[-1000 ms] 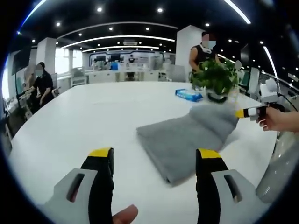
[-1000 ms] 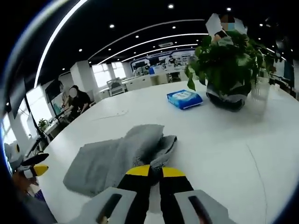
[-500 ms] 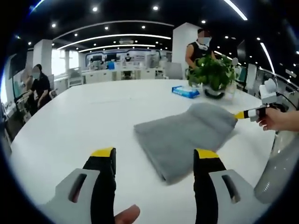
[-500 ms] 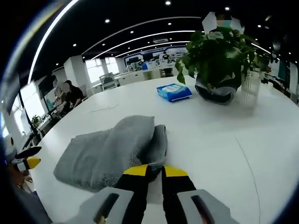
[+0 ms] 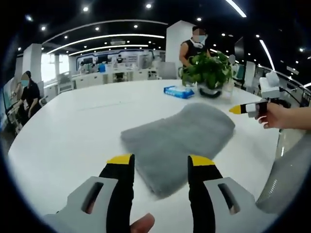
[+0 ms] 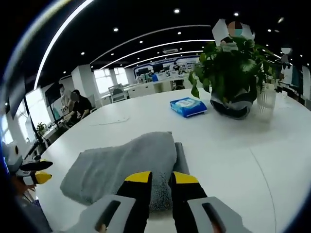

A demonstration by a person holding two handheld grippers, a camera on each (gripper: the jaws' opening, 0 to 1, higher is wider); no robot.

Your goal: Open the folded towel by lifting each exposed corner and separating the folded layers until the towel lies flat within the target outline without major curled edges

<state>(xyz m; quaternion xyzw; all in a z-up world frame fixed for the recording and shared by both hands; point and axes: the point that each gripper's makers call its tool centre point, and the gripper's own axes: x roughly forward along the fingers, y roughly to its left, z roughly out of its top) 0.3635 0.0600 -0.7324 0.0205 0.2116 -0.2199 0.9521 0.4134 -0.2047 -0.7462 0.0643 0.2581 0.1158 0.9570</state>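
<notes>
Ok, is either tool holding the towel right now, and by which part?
Nothing looks held. The left tool is open near the towel; the right tool has parted jaws at its edge.

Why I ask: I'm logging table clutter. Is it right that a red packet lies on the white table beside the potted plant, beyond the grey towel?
Not quite: the packet is blue, not red, as the right gripper view shows. It does lie on the white table beside the potted plant, beyond the grey towel.

Left tongs (image 5: pixel 160 167) and right tongs (image 6: pixel 161 180): grey, apparently plastic bodies, black jaws, yellow tips.
</notes>
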